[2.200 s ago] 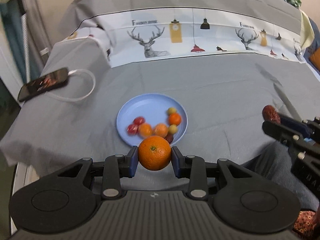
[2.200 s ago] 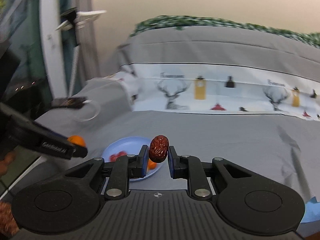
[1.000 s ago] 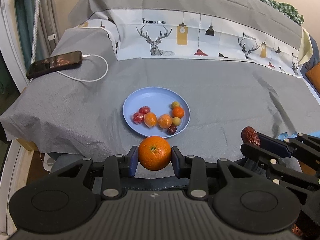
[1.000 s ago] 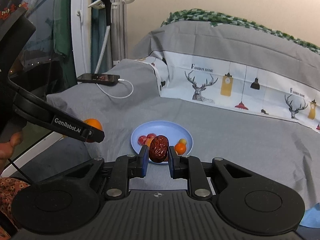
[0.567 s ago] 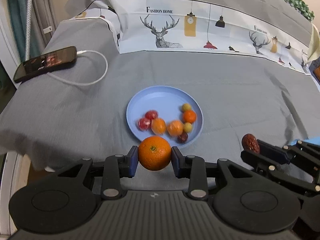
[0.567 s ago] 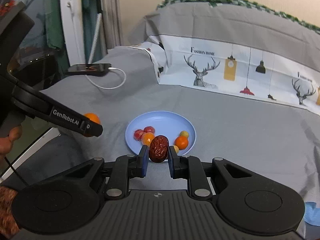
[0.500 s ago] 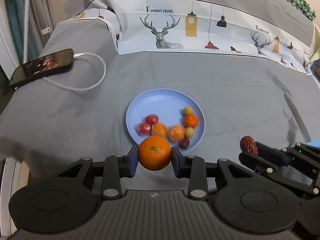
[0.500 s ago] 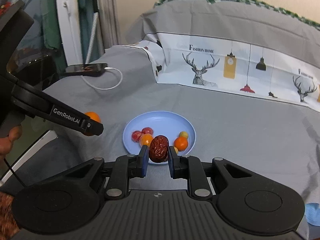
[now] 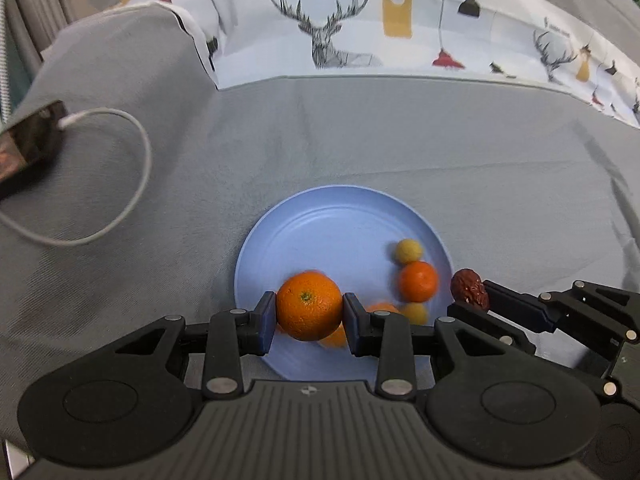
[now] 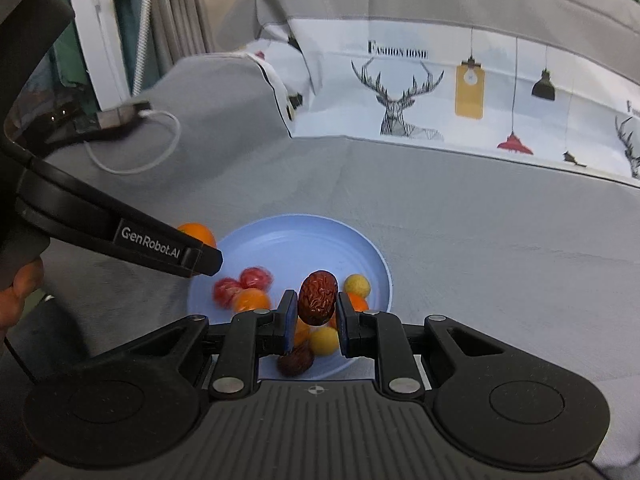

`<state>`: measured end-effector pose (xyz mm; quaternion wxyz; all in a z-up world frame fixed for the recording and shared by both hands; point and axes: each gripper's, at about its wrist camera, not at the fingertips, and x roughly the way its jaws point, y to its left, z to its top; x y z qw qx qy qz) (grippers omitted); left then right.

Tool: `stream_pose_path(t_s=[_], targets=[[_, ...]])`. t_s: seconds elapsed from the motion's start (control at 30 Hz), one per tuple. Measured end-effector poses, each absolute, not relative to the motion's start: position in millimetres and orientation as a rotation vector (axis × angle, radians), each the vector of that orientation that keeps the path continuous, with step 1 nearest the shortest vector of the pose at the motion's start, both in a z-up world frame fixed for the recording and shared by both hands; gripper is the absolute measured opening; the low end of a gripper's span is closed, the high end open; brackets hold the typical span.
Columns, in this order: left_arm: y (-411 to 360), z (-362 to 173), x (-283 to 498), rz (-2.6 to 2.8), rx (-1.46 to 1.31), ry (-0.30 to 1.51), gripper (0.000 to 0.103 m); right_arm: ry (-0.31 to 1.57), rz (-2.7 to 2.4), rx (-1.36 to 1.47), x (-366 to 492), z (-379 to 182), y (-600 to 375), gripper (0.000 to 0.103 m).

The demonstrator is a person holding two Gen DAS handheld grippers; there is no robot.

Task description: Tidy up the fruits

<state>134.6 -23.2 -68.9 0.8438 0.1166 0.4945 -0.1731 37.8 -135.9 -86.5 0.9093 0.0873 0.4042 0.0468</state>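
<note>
Lying well off to the left of both grippers, a phone [image 9: 28, 142] trails its white cable [image 9: 120, 184] across the grey sheet [image 9: 360, 140]. The left gripper [image 9: 309, 318] pinches an orange [image 9: 309, 305] over the near left part of the blue plate [image 9: 320, 232]. Small fruits [image 10: 248, 292] sit in the plate just ahead. The right gripper [image 10: 317, 320] clamps a wrinkled red date [image 10: 317, 298] above the plate's near edge.

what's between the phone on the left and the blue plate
Only the white charging cable, looping from the dark phone across grey bedsheet; past it the sheet is bare up to the round blue plate, left wrist view.
</note>
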Motion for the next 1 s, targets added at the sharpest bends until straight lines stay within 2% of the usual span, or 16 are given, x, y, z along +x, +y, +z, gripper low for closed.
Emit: stream_pose_path(t_s=[0.2, 0.23, 0.27, 0.3, 0.33, 0.37, 0.4, 0.47, 0.5, 0.6, 1.0], targets=[[-29.9, -96.0, 161.5, -0.366, 0.27, 1.07, 0.039, 0.882, 0.104, 0.182, 67.1, -114.4, -135.5, 0.021], [-31.2, -98.8, 163.8, -0.373, 0.278, 1.065, 0.043, 0.888, 0.106, 0.181, 70.2, -116.7, -135.6, 0.021], [-32.2, -100.8, 165.2, -0.381, 0.286, 1.05, 0.052, 0.898, 0.112, 0.183, 73.9, -119.9, -135.5, 0.022], [-33.0, -101.8, 165.7, -0.383, 0.294, 1.034, 0.081, 0.908, 0.125, 0.19, 77.5, -122.1, -135.7, 0.022], [-33.6, -101.8, 166.3, -0.368, 0.303, 1.02, 0.103, 0.911, 0.132, 0.198, 80.3, -123.1, -135.7, 0.023], [-33.0, -99.9, 164.7, -0.346, 0.306, 0.995, 0.102, 0.914, 0.125, 0.198, 81.8, -122.7, -136.2, 0.034], [-32.1, -97.4, 162.4, -0.34, 0.308, 0.974, 0.103, 0.922, 0.113, 0.192, 82.5, -120.9, -136.7, 0.06], [-29.6, -92.8, 159.2, -0.343, 0.32, 0.979, 0.103, 0.911, 0.084, 0.192, 77.9, -114.3, -138.2, 0.085], [-27.8, -90.9, 156.7, -0.332, 0.321, 0.987, 0.103, 0.9, 0.077, 0.191, 73.0, -110.3, -139.1, 0.09], [-17.7, -82.3, 140.5, -0.304, 0.304, 0.999, 0.103, 0.911, 0.065, 0.174, 54.7, -99.0, -139.8, 0.097], [4.8, -44.6, 53.5, -0.249, 0.292, 0.97, 0.103, 0.849, -0.037, 0.137, -22.2, -58.9, -130.0, 0.1]])
